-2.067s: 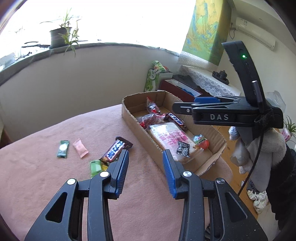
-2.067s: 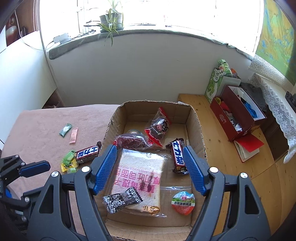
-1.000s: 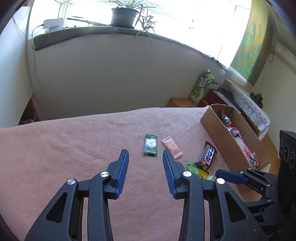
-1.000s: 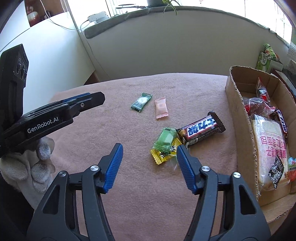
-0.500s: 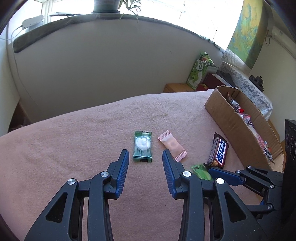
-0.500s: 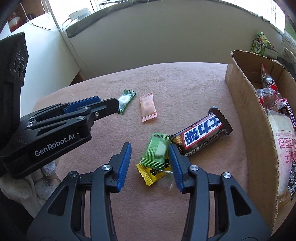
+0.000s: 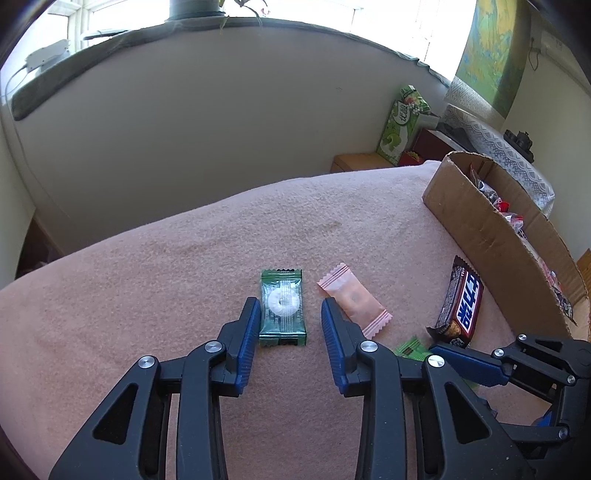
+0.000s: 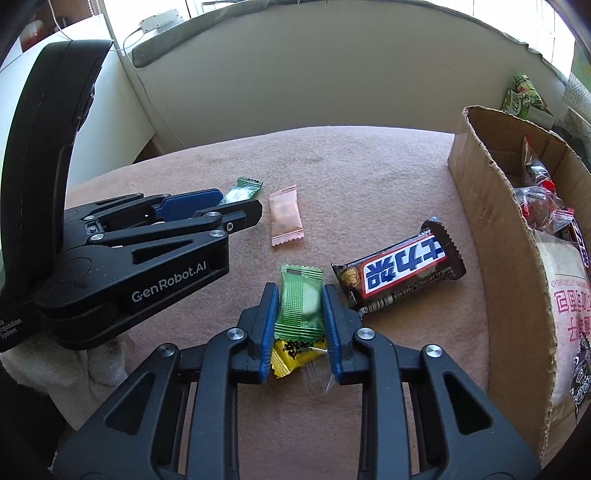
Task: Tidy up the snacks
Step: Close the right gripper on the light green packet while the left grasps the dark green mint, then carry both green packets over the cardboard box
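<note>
A home room: pink blanket (image 7: 184, 266), potted plant (image 7: 195, 9) on windowsill, wall hanging (image 7: 491, 55).

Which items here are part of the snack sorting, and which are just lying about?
Job:
- light green candy, right gripper jaws closing on it
- dark green candy, between the closing left gripper jaws
- yellow candy
- pink candy
- chocolate bar
- cardboard box

Lying about:
- green carton
- wall hanging
</note>
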`<state>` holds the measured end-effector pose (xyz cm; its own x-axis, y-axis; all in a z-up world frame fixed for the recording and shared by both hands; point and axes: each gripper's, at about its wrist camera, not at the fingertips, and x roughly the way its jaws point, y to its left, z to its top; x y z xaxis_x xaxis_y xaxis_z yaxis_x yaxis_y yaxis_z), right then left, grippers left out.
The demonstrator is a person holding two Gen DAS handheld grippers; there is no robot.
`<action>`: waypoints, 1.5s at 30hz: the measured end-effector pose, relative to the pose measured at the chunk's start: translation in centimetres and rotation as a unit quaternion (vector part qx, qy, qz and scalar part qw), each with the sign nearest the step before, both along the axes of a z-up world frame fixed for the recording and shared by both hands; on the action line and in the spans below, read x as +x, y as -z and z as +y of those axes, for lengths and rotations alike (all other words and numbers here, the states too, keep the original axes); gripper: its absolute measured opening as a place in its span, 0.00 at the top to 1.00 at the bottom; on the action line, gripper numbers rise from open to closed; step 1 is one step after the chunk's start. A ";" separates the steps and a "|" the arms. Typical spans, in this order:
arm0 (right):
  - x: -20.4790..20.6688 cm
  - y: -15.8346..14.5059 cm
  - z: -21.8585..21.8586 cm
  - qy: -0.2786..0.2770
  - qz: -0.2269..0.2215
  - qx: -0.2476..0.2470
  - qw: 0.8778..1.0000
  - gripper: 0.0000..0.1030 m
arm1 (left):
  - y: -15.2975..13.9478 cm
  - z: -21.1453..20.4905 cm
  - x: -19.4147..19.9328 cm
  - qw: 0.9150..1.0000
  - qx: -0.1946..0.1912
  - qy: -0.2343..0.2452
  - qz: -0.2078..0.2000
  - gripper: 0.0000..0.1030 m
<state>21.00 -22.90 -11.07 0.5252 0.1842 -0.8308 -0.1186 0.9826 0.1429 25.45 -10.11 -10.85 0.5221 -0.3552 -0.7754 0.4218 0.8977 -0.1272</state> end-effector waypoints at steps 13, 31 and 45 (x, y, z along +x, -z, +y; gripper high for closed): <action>-0.8 -0.6 -0.4 -0.008 -0.006 0.012 1.000 0.76 | -0.3 0.8 -0.5 1.000 0.003 -0.015 -0.009 0.80; -5.5 -4.9 -0.7 -0.020 -0.049 0.021 0.998 0.76 | -4.7 1.6 -5.4 0.998 -0.029 -0.013 -0.046 0.80; -8.9 -9.0 -5.4 0.002 -0.093 0.012 0.996 0.76 | -7.9 -2.1 -9.9 0.996 -0.058 0.018 -0.071 0.79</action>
<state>12.10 -28.27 -2.10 0.6705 0.2011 -0.7142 -0.1419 0.9796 0.1426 15.50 -12.16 -2.99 0.6099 -0.4576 -0.6470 0.4738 0.8650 -0.1652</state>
